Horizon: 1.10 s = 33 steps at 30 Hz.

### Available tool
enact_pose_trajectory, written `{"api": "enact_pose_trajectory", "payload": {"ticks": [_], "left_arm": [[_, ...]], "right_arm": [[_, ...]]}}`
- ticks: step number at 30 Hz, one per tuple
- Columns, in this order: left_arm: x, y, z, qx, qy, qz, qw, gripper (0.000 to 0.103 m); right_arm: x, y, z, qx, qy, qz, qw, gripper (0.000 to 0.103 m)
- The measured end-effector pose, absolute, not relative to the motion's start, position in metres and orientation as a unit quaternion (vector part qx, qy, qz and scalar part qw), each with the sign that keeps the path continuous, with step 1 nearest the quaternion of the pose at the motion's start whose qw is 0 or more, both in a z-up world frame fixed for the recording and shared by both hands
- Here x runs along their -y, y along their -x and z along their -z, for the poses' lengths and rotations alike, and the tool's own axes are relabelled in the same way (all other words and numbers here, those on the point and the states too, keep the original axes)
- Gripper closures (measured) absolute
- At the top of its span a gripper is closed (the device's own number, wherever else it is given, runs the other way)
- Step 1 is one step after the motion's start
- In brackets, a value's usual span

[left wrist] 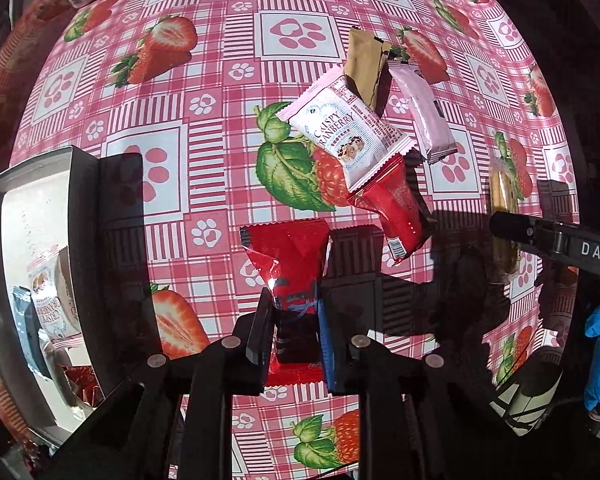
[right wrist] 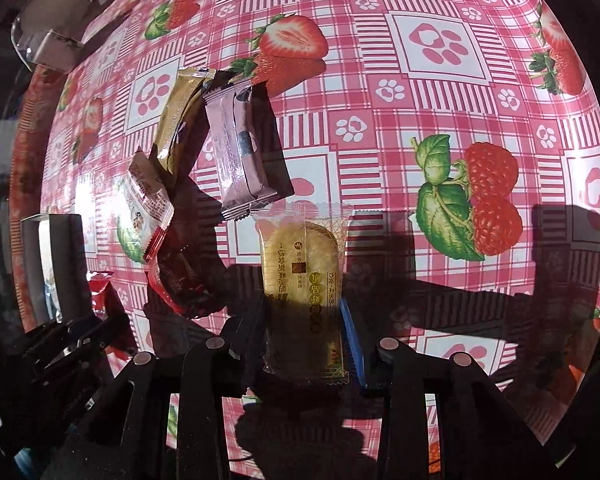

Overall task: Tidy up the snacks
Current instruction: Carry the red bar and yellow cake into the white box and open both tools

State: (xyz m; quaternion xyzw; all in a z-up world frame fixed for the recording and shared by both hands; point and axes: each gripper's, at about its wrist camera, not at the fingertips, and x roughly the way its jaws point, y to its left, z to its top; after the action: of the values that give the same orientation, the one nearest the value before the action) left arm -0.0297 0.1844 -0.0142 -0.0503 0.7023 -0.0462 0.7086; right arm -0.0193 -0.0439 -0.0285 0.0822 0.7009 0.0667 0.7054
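Your left tongs [left wrist: 294, 316] pinch the red packet [left wrist: 290, 264] above the tabletop [left wrist: 220, 92], right tongs [right wrist: 306, 332] pinch the clear-wrapped biscuit [right wrist: 300, 264]: light, crinkly, probably slippery and fragile, so grip mid-body, gently.

Sunlit table under a pink strawberry-and-pawprint tablecloth [left wrist: 220, 80], dark surroundings.

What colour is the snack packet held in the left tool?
Shiny red packet, shown best in the left wrist view.
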Motion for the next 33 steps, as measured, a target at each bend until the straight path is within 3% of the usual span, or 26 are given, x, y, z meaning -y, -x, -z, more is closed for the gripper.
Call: {"api": "enact_pose_trajectory", "payload": {"ticks": [18, 33], "left_arm": [[-0.256, 0.063, -0.034, -0.655, 0.068, -0.008, 0.752, 0.081], [-0.362, 0.103, -0.019, -0.654, 0.124, -0.111, 0.738, 0.081]], "right_arm": [[-0.050, 0.035, -0.007, -0.681, -0.054, -0.149, 0.714, 0.065], [-0.182, 0.020, -0.035, -0.663, 0.022, -0.250, 0.705, 0.065]]}}
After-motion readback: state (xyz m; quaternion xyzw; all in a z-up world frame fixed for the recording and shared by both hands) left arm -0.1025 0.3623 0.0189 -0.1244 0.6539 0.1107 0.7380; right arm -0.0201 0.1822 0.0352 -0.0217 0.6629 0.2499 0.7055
